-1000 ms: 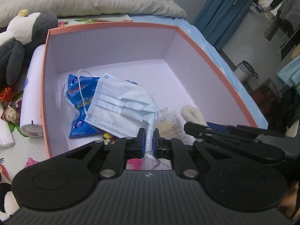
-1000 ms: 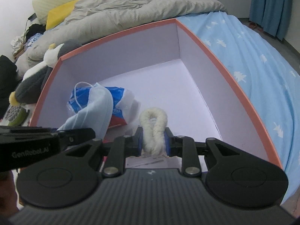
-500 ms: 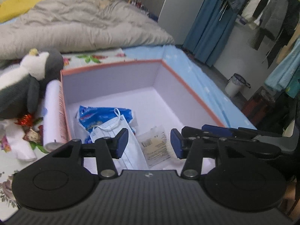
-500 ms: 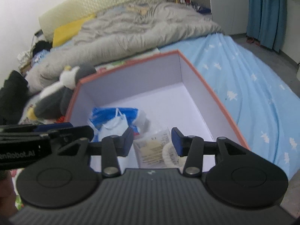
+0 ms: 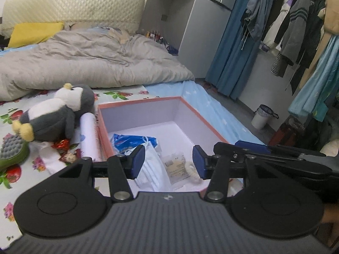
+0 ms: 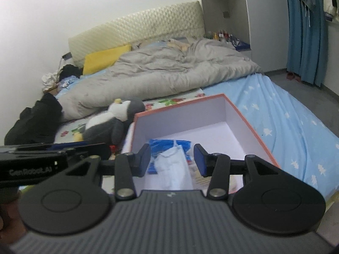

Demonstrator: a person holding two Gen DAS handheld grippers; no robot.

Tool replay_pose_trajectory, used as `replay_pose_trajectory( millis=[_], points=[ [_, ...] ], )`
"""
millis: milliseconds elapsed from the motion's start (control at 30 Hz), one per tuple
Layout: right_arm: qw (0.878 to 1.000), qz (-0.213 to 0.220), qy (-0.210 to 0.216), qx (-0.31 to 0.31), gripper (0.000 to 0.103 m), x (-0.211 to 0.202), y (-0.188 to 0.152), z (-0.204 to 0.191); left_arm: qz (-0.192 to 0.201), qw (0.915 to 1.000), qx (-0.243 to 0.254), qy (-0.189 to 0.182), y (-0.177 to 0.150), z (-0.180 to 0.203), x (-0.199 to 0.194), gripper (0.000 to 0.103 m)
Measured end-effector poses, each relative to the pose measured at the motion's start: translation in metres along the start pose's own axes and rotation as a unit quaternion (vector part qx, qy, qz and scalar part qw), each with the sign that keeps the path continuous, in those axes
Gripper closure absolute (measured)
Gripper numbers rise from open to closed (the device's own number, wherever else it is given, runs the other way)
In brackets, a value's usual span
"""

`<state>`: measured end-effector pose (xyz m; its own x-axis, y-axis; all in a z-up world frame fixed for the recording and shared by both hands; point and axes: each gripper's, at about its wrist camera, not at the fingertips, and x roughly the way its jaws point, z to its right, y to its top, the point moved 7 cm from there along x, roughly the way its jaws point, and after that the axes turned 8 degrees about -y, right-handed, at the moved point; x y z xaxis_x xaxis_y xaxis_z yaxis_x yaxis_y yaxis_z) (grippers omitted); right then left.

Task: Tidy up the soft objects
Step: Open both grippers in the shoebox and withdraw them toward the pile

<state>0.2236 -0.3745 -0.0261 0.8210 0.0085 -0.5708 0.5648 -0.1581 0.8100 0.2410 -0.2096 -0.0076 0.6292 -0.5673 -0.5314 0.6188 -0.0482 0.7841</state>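
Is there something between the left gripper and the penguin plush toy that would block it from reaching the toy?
Nothing visible blocks it. The left gripper is open over the box; the penguin plush toy lies outside the box's left wall, beside a white roll, exposed from above.

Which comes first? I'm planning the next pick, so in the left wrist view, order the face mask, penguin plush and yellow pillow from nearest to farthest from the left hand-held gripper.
1. Face mask, in the box just beyond the left hand-held gripper.
2. Penguin plush, on the bed left of the box.
3. Yellow pillow, far back by the headboard.
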Motion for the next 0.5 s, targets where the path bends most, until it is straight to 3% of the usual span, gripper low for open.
replay_pose_trajectory(
  millis=[500],
  points=[
    [0.999,0.004,0.027,-0.032,0.055,-0.055,-0.056,-0.076,0.008,0.9990,-0.009,0.043,-0.070,-0.036,-0.096,0.047]
  ],
)
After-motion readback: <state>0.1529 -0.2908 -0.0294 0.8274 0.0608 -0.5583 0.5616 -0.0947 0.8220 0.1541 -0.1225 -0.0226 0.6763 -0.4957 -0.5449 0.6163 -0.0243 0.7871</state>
